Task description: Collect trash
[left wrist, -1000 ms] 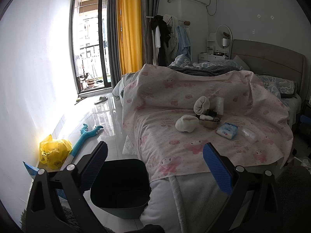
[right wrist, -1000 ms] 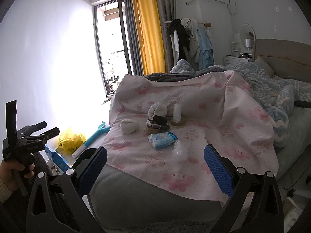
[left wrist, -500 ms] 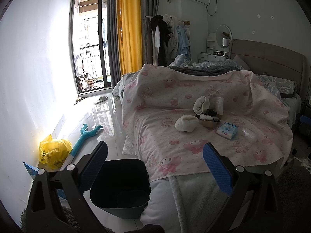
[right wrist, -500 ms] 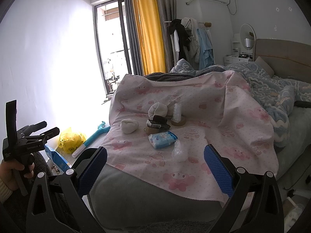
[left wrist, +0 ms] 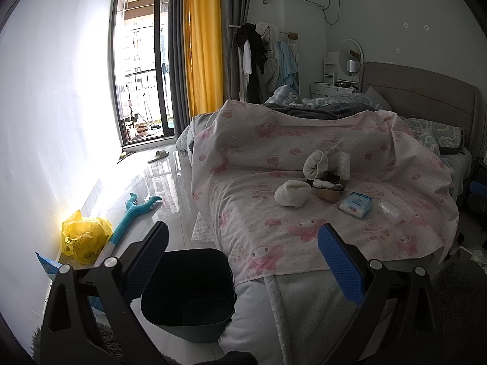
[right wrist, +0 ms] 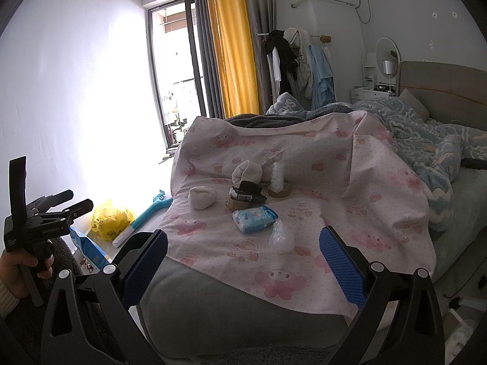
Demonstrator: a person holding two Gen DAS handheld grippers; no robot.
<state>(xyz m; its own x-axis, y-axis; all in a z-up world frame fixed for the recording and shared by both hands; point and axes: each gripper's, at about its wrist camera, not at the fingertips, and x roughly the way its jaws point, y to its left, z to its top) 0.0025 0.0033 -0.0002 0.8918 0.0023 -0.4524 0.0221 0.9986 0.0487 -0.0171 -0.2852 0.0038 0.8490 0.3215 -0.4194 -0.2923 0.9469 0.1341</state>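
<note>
A pink cartoon-print sheet covers the bed's foot. On it lie a blue tissue pack, a crumpled clear plastic wrap, a white sock ball, a second rolled sock, a dark wrapper on a tape roll and a clear roll on another tape roll. They also show in the left wrist view, with the tissue pack and sock ball. A dark bin stands on the floor by the bed. My left gripper and right gripper are open and empty, short of the bed.
On the floor by the left wall lie a yellow plastic bag, a teal toy and a blue packet. A slipper lies near the balcony door. My left gripper, held in a hand, shows in the right wrist view.
</note>
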